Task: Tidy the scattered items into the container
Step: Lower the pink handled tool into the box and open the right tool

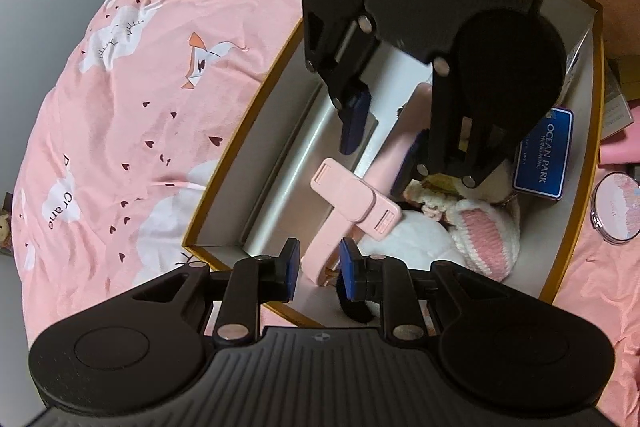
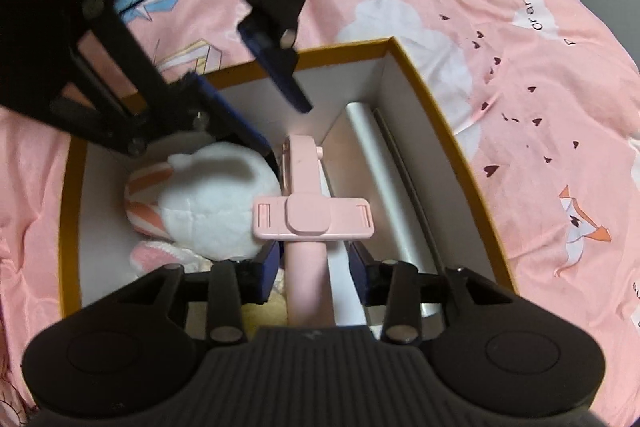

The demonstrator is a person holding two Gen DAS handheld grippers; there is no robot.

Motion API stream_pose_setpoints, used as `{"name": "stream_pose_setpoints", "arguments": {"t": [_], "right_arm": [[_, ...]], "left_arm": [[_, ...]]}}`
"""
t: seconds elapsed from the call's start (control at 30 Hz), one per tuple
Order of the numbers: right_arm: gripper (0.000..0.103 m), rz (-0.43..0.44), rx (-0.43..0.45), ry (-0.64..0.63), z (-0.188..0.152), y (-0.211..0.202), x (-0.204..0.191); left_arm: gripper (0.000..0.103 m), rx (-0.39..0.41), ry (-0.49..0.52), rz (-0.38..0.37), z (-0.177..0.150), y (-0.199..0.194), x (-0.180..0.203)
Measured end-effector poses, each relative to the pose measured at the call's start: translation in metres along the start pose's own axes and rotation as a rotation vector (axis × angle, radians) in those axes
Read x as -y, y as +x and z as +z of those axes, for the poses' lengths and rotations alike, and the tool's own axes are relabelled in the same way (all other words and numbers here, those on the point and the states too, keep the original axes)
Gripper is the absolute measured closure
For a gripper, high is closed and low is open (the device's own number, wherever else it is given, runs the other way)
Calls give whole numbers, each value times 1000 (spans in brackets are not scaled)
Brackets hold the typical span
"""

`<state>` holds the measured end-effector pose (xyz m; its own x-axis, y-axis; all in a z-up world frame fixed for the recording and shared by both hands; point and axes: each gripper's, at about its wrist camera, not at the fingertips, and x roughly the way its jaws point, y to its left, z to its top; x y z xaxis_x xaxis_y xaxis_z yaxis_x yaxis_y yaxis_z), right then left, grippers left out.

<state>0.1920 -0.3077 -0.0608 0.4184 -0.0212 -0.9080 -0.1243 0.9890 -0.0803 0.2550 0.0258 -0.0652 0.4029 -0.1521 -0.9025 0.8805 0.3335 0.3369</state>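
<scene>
Between my right gripper's fingers lies the shaft of a pink selfie stick, its cross-shaped phone clamp just ahead of the fingertips; the blue pads stand clear of the shaft on both sides, so the fingers are parted and grip nothing. The stick rests inside the box, whose rim is orange and whose walls are white. To the left of my right fingers sits a white plush toy; to their right lies a silver tube against the wall. My left gripper hangs over the near corner of the box with its fingers narrowly apart; the stick's far end lies just ahead of its right finger, and I cannot tell whether they touch. Beyond those fingers, deeper in the box, I note a blue tin. Outside the box, right of it, a round compact lies on the pink bedsheet.
</scene>
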Motion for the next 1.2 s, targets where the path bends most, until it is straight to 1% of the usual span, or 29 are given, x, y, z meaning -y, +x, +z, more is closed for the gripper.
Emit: {"name": "stream_pose_setpoints", "arguments": {"t": [0.03, 0.07, 0.13, 0.2, 0.27, 0.33, 0.43, 0.47, 0.5, 0.57, 0.6, 0.63, 0.73, 0.83, 0.9, 0.93, 0.97, 1.0, 1.03, 1.07, 1.2], "right_arm": [[63, 1, 1, 3, 0, -1, 1], [71, 6, 2, 6, 0, -1, 1], [81, -1, 2, 5, 0, 2, -1], [84, -10, -4, 4, 2, 8, -3], [91, -5, -4, 9, 3, 15, -6], [92, -15, -4, -4, 3, 20, -9], [93, -29, -9, -9, 2, 20, -7], [91, -51, -7, 3, 2, 18, -6], [89, -66, -11, 16, 3, 16, -3], [82, -36, -24, 50, 1, 11, 4], [77, -16, -29, 57, 0, 8, 6], [69, -7, -36, 58, -2, 4, 7], [67, 6, -79, 41, -13, -4, 3], [68, -26, -117, 14, -26, -4, 1], [74, -34, -133, 26, -37, -8, -3], [84, -32, -140, 36, -39, -8, -3], [91, -37, -146, 41, -40, -6, -3], [93, -45, -147, 41, -41, -4, -3], [99, -52, -143, 40, -40, -2, -4], [102, -60, -130, 45, -38, 0, -5], [102, -62, -92, 77, -29, 10, -2]], "left_arm": [[77, -1, 2, -1, 1, 0, 1], [77, -3, 5, -1, 1, 1, 2], [77, -8, 14, 1, 2, 2, 5], [77, -13, 19, 2, 3, 3, 7], [77, -15, 20, 4, 3, 3, 8], [77, -17, 19, 8, 3, 4, 9], [77, -21, 17, 12, 3, 5, 10], [77, -21, 15, 12, 3, 5, 11], [77, -20, 12, 10, 3, 4, 11], [77, -18, 11, 9, 2, 3, 11], [77, -17, 14, 8, 2, 3, 12], [77, -16, 17, 7, 1, 2, 12], [77, -13, 19, 4, 0, 0, 12], [77, -10, 17, 5, -1, 0, 12], [77, -7, 17, 8, 0, 0, 12], [77, -6, 18, 9, 0, 0, 12], [77, -6, 20, 11, 0, 0, 12], [77, -7, 21, 15, 1, -1, 13], [77, -8, 21, 20, 2, -2, 14], [77, -9, 20, 23, 3, -2, 14], [77, -7, 13, 28, 6, -3, 14]]}}
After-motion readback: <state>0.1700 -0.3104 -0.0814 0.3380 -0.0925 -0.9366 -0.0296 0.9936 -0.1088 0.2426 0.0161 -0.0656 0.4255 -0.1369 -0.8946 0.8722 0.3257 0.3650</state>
